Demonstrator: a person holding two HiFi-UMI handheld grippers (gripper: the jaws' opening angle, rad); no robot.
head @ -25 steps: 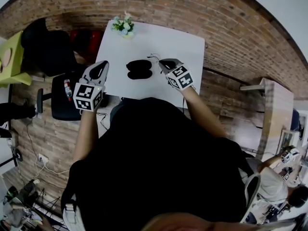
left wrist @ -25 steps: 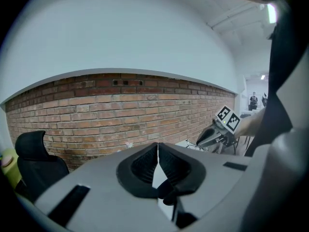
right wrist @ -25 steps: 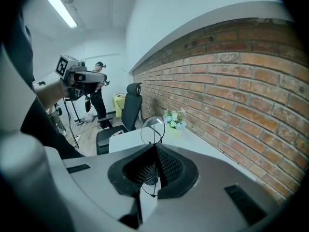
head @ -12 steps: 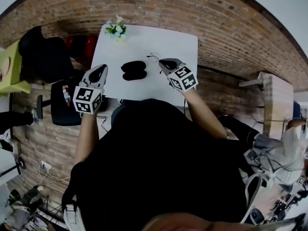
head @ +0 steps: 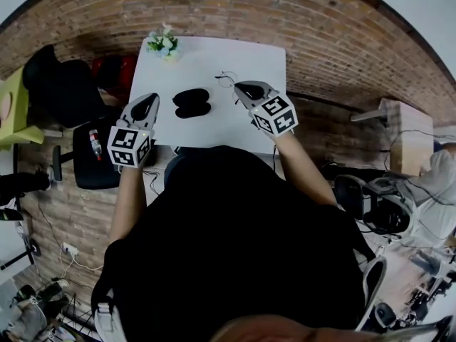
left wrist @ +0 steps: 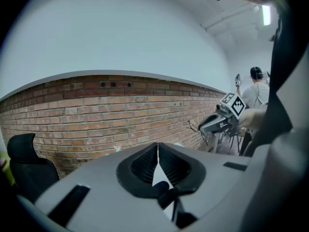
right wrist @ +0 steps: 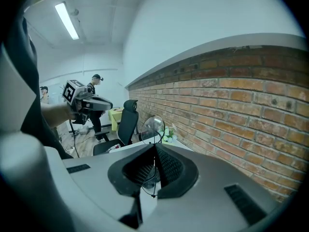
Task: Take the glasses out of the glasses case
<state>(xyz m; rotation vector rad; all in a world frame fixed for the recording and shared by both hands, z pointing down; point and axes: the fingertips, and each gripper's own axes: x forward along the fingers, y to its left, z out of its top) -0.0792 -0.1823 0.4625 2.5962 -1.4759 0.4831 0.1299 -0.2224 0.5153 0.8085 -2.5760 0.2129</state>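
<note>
right gripper [right wrist: 155, 151] is pinching the glasses [right wrist: 152, 127] by their wire frame, judged light and fragile; left gripper [left wrist: 157, 151] is resting closed, empty.

Open tabletop [head: 246, 57] right of glasses case [head: 191, 102], flowers [head: 162, 43] at far-left corner, chair [head: 64, 84] off left edge

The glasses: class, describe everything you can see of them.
The glasses have a thin dark wire frame, and one round clear lens shows. The right gripper has its fingers shut on the frame, and nothing else touches them. They hang above the white table, clear of the open black glasses case.
</note>
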